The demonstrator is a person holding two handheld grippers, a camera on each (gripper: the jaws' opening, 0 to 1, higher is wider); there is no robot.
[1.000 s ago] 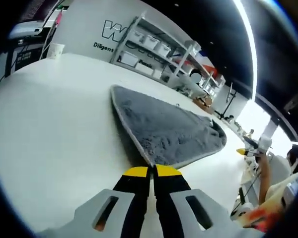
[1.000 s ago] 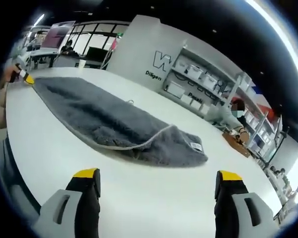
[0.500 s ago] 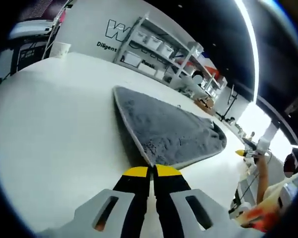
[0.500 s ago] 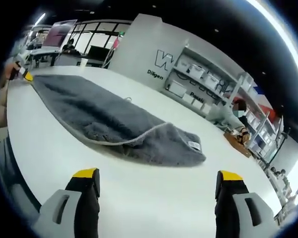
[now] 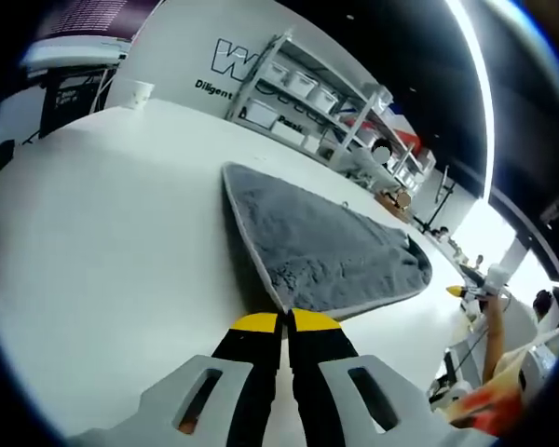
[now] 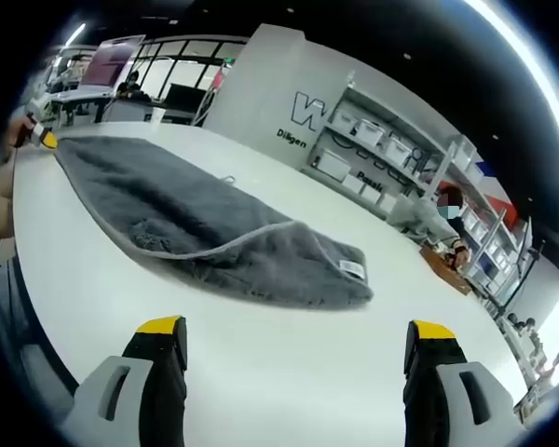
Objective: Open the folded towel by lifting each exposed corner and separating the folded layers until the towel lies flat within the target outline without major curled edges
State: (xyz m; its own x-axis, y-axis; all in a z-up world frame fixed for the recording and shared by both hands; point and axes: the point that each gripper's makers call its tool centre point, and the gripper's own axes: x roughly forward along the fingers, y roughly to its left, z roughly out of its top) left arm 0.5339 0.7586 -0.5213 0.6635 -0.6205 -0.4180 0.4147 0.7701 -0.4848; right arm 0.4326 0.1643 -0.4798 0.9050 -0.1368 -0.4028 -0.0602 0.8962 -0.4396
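Since a second ago we see the towel (image 6: 214, 237) top layer drawn back, baring more lower layer on the counter (image 6: 289, 372). Left claw (image 5: 285, 321) is clamped on a towel corner. Right claw (image 6: 293, 340), jaws wide and empty, faces the white label (image 6: 352, 268).

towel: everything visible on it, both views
The towel is grey, plush, with a pale stitched hem and a small white label near one end. It lies on the white table, part-folded: an upper layer overlaps a lower one. The left gripper is shut on its near corner; the right gripper is open, short of it.
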